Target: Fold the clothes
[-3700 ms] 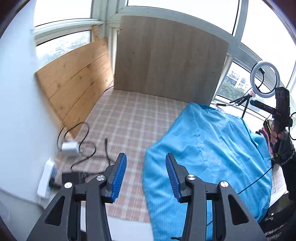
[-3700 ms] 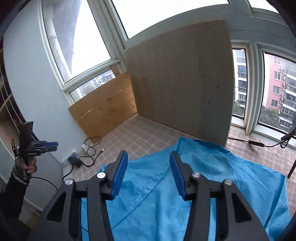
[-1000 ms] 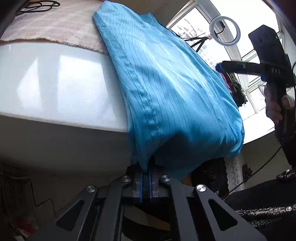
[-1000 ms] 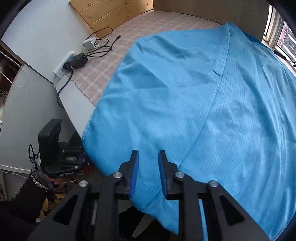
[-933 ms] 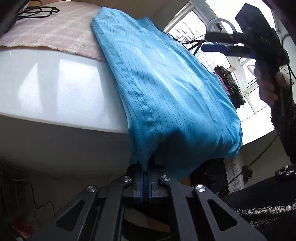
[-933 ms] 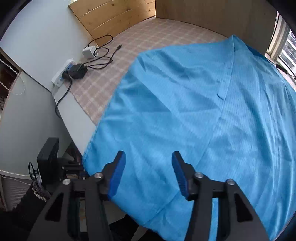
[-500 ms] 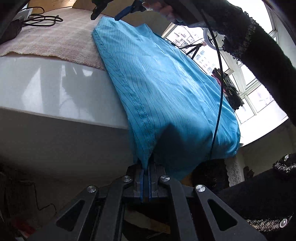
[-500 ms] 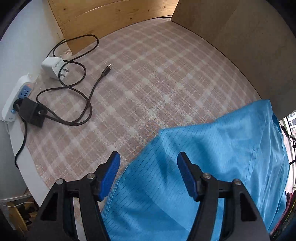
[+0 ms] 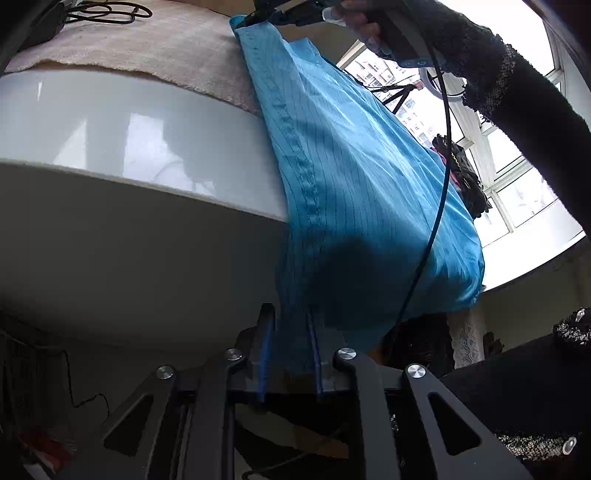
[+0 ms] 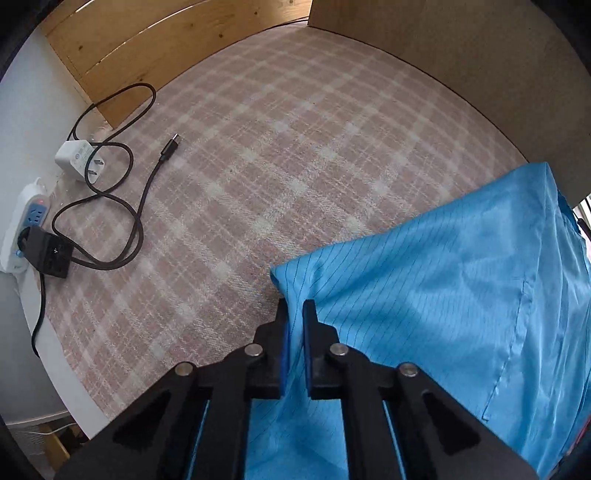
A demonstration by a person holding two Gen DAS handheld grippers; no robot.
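Observation:
A blue pinstriped garment (image 9: pixel 354 173) lies on the table and hangs over its front edge. My left gripper (image 9: pixel 290 325) is below the table edge, its jaws a little apart with the garment's hanging hem between them. In the right wrist view the garment (image 10: pixel 461 295) spreads over the checked cloth. My right gripper (image 10: pixel 294 306) is shut on the garment's edge just below its far-left corner. The right gripper also shows at the top of the left wrist view (image 9: pixel 258 16), at the garment's far corner.
A pink checked cloth (image 10: pixel 277 166) covers the white table (image 9: pixel 129 136). A power strip (image 10: pixel 26 221), a white charger (image 10: pixel 75 157) and a black cable (image 10: pixel 122 206) lie at the left. Wooden boards (image 10: pixel 461 55) stand behind. A ring light (image 9: pixel 439 85) stands by the window.
My right gripper moved to the garment's far-left corner and closed on its edge. My left gripper's jaws have parted slightly around the hanging hem.

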